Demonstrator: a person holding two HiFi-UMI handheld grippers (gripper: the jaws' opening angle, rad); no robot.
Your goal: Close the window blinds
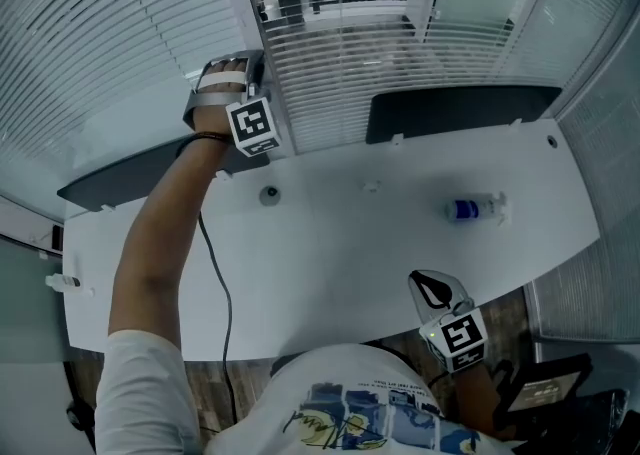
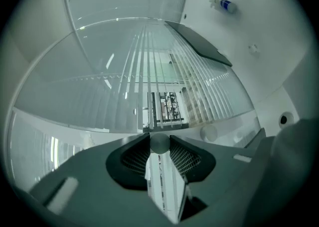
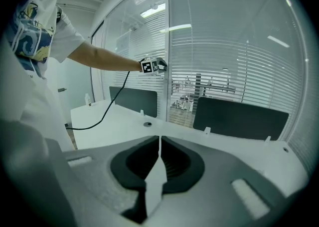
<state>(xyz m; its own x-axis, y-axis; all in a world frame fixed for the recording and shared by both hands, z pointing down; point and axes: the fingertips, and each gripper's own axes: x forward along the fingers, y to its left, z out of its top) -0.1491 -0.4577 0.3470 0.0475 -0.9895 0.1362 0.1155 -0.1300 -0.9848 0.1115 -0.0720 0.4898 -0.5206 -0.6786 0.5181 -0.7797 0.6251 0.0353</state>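
Here, the slat-tilting step: the left hand-held gripper (image 1: 250, 71) grasps a rounded grey blind control (image 2: 159, 142) at the window blinds (image 1: 340, 73), whose centre slats stand open.
The left arm reaches out across the desk (image 1: 330, 243); the next move probably calls for a wrist roll. The right hand-held gripper (image 1: 433, 289) hangs clenched and empty by the near edge.

A white, curved desk (image 1: 340, 253) carries a small blue-labelled bottle (image 1: 475, 209) lying on its side, a round grommet (image 1: 269, 195) and a black cable (image 1: 222, 288) trailing over its front edge.
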